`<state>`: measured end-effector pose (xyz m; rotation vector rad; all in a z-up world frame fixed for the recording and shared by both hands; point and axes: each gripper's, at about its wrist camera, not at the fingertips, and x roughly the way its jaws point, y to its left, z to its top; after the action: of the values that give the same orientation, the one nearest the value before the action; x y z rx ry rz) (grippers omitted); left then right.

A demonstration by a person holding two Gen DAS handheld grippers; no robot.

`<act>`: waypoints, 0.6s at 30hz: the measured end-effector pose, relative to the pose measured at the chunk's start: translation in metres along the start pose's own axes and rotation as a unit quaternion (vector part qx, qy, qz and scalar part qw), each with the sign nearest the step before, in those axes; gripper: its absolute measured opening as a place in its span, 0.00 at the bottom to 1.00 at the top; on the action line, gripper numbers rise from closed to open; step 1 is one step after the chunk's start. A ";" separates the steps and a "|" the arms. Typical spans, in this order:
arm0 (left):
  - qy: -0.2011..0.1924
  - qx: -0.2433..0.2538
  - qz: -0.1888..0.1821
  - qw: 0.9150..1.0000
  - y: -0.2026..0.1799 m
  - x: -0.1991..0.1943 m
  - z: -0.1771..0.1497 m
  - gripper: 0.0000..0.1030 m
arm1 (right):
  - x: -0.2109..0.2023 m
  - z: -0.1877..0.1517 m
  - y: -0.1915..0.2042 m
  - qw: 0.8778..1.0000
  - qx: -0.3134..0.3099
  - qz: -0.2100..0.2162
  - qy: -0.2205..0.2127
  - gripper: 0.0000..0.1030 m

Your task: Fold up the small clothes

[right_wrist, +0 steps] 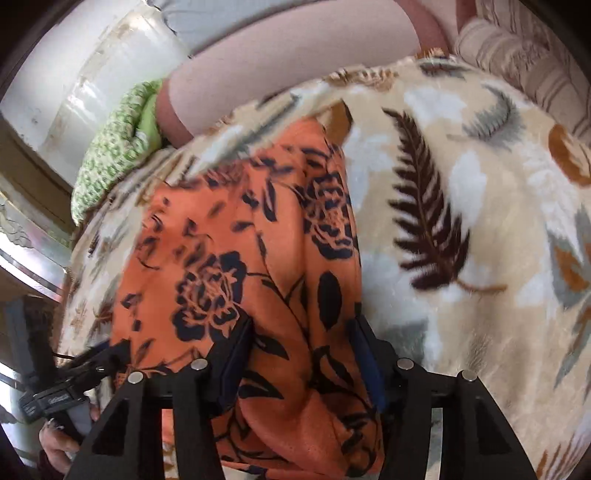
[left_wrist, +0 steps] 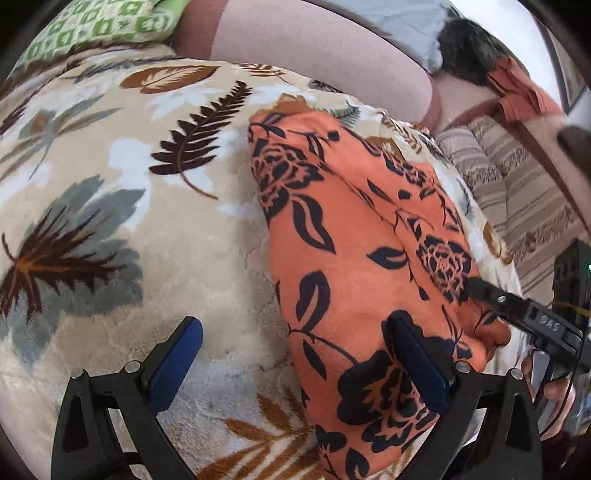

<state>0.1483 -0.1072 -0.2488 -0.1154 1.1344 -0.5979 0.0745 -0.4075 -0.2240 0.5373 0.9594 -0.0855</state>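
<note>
Up close, the left gripper (left_wrist: 295,365) has its two blue-padded jaws spread wide and holds nothing. Its left pad hovers over bare blanket, while its right pad sits over the near end of an orange cloth printed with dark flowers (left_wrist: 354,236). The cloth runs as a long, narrow band away from the gripper toward the far side of a plush beige blanket with a leaf pattern (left_wrist: 122,158), which covers the bed it lies on.

From the other camera, the right gripper (right_wrist: 299,354) has its jaws partly apart, straddling a raised lengthwise ridge in the same orange cloth (right_wrist: 236,236). The picture is blurred, and the pads do not appear to press on the fabric. In the left view this gripper's tip shows over the cloth's right edge.

Further out, a green patterned pillow (left_wrist: 99,26) lies at the far corner of the bed, and striped bedding (left_wrist: 517,192) is bunched to the right.

My reading is that the cloth is already folded lengthwise and the next fold would bring one end over the other. To do that well, each gripper should pinch one near corner through all layers, lift both together at the same height, carry them across evenly, and lay the edge square before letting go. Flattening the middle ridge first would prevent a lumpy fold.
</note>
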 end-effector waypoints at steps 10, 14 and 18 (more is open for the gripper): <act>-0.090 0.042 0.049 0.994 -0.014 -0.026 0.006 0.99 | -0.030 0.034 0.014 0.987 0.027 0.104 -0.119 0.39; -0.064 0.080 0.098 0.990 -0.020 -0.010 0.003 0.99 | 0.008 0.057 0.019 0.988 0.062 0.119 -0.079 0.30; -0.054 0.084 0.096 0.990 -0.017 -0.004 -0.001 1.00 | 0.063 0.078 0.003 0.990 0.121 0.064 -0.026 0.25</act>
<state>0.1397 -0.1189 -0.2396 0.1051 0.9732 -0.5065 0.1709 -0.4315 -0.2382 0.8152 0.8665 -0.1005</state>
